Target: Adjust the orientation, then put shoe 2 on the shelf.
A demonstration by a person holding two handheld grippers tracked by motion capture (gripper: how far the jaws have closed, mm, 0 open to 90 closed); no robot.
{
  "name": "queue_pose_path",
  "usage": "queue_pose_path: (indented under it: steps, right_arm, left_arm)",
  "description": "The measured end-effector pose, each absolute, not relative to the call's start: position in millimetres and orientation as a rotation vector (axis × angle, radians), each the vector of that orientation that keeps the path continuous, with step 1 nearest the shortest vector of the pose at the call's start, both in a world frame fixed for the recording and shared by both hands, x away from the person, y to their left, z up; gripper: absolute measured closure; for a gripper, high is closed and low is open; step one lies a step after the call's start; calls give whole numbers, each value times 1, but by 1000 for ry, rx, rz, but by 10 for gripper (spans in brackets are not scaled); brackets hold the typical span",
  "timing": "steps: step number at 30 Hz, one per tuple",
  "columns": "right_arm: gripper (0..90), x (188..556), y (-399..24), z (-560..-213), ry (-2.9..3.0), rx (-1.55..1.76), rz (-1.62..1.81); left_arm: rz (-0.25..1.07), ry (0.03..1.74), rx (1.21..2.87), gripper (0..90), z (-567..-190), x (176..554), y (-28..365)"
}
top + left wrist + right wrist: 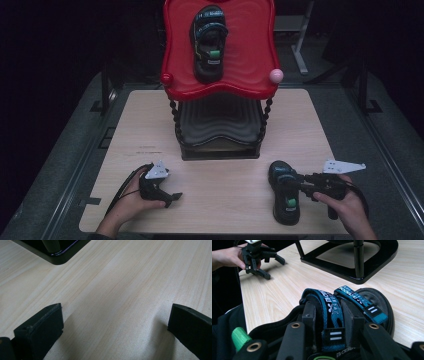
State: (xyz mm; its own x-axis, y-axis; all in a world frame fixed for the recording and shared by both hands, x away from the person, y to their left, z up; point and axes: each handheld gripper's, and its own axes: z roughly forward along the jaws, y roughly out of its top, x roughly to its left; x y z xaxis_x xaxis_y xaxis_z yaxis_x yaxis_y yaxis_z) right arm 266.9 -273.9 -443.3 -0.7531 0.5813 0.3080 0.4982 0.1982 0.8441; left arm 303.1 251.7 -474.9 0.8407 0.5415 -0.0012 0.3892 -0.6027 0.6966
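1. High view: a light wooden table (220, 150) is seen from above, with a two-tier rack at its far middle. The red top tray (250, 50) carries one black sandal with teal straps (209, 42), lying lengthwise. A dark lower shelf (220, 125) sits underneath.
2. Same view, near right: a second, matching sandal (284, 197) lies flat on the table, well apart from the rack's base. The right gripper (296, 184) is reached in from the right, its tips over the sandal's strap area.
3. Near left, the left gripper (172, 197) is held low over bare wood, nothing close to it.
4. Left gripper view: the two black jaws are spread wide with just wood grain between them, so nothing is gripped. A corner of the rack's black base (60, 251) is caught at the top.
5. Right gripper view: the jaws are set on either side of the nearer teal strap (332, 312), pads pretty much pressed against it, so the strap looks pinched. A second teal strap (362, 302) runs just beside it, and a green loop (240, 338) sticks up at lower left.
6. Farther back there, the left gripper (265, 263) is seen in the person's hand (229, 256), jaws apart, next to the rack's base (352, 267).
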Motion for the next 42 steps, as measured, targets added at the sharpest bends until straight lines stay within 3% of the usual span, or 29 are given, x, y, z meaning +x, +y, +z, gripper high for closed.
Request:
queue_pose_path:
  steps: [26,42]
  right_arm:
    - [671,273,-290,-374,2163,1053,1755]
    - [674,291,-299,-289,2027,941,1828]
  left_arm:
    - [271,674,2293,0,-475,303,252]
    - [270,675,2291,0,-475,303,252]
